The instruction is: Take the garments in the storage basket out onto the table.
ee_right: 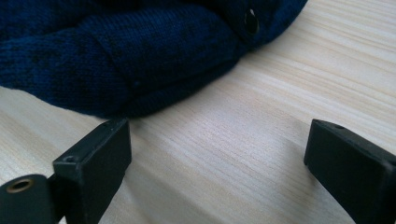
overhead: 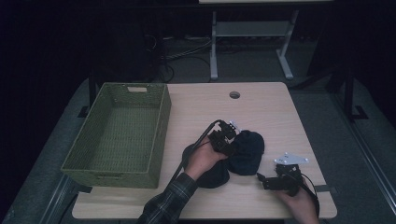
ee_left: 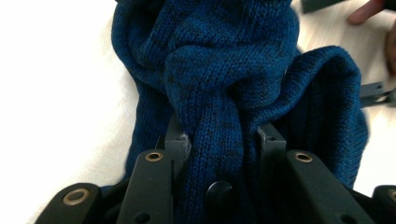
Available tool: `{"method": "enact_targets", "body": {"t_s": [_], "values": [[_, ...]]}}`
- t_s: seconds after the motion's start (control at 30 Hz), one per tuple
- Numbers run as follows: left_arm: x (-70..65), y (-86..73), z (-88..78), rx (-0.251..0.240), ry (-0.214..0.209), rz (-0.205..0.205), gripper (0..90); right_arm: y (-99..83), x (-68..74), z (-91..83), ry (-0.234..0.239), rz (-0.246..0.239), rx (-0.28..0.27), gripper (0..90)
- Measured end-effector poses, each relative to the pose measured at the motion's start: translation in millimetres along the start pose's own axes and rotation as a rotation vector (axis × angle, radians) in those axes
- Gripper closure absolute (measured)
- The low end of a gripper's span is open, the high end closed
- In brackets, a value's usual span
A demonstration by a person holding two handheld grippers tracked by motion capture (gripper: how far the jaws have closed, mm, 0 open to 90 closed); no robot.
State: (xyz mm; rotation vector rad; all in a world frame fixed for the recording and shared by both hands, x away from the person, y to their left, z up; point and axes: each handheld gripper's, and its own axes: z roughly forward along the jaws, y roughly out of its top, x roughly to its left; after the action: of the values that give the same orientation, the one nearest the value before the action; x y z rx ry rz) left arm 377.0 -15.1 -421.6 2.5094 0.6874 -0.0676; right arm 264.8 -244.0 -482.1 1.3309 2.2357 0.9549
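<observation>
Gripping: the left hand-held gripper [overhead: 229, 140] pinches a bunched fold of the dark blue knitted wool garment [overhead: 245, 150]; in the left gripper view the knit [ee_left: 219, 93] fills the gap between the two jaws, which press on it from both sides
Step in hand: taking hold of the garment on the light wooden desk [overhead: 261, 107], by my reading the start of a lift toward the green woven rectangular basket [overhead: 116, 133]
Right side: the right hand-held gripper [overhead: 268, 181] rests low near the desk's front edge, its jaws spread wide over bare wood, holding nothing; the garment's edge [ee_right: 116, 60] lies just beyond its jaw tips
Where the garment is: crumpled in a heap at the middle of the desk, right of the basket and well apart from it
Long axis: hard to call for a heap; the mass runs roughly from near-left to far-right, with the pinched fold standing up along the left jaws
Next move calls for: a firm pinch kept while raising, enough height for the hanging cloth to clear the basket's rim, perhaps the right side catching a trailing end
</observation>
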Motion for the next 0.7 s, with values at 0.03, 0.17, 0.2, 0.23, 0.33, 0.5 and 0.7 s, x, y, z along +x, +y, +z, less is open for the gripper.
{"method": "enact_targets", "body": {"t_s": [0.03, 0.17, 0.2, 0.23, 0.33, 0.5, 0.7], "values": [[1.2, -1.1, 3.3, 0.012, 0.008, 0.002, 64.8, 0.0, -0.1, 0.0, 0.0, -0.001, -0.001, 7.2], [1.6, -2.2, 4.4, 0.008, 0.015, -0.001, 62.4, 0.0, -0.1, 0.0, -0.001, -0.001, 0.0, 7.2], [1.6, -1.9, 3.9, 0.012, 0.018, 0.003, 56.8, 0.0, 0.0, 0.0, -0.001, 0.0, 0.0, 7.2], [1.3, -0.8, 0.9, 0.011, 0.029, 0.013, 52.3, 0.0, 0.1, 0.0, -0.001, 0.001, 0.0, 7.2], [0.1, -0.4, -3.1, -0.016, 0.038, 0.011, 44.4, 0.1, 0.2, 0.0, -0.001, 0.002, 0.0, 7.2], [-0.4, -1.4, -17.5, -0.03, 0.064, 0.026, 26.3, 0.1, 0.1, 0.0, -0.001, 0.002, 0.0, 7.2], [0.3, -1.9, -42.9, -0.091, 0.062, 0.032, 23.3, 0.1, 0.1, -0.2, -0.001, 0.001, 0.001, 7.2]]}}
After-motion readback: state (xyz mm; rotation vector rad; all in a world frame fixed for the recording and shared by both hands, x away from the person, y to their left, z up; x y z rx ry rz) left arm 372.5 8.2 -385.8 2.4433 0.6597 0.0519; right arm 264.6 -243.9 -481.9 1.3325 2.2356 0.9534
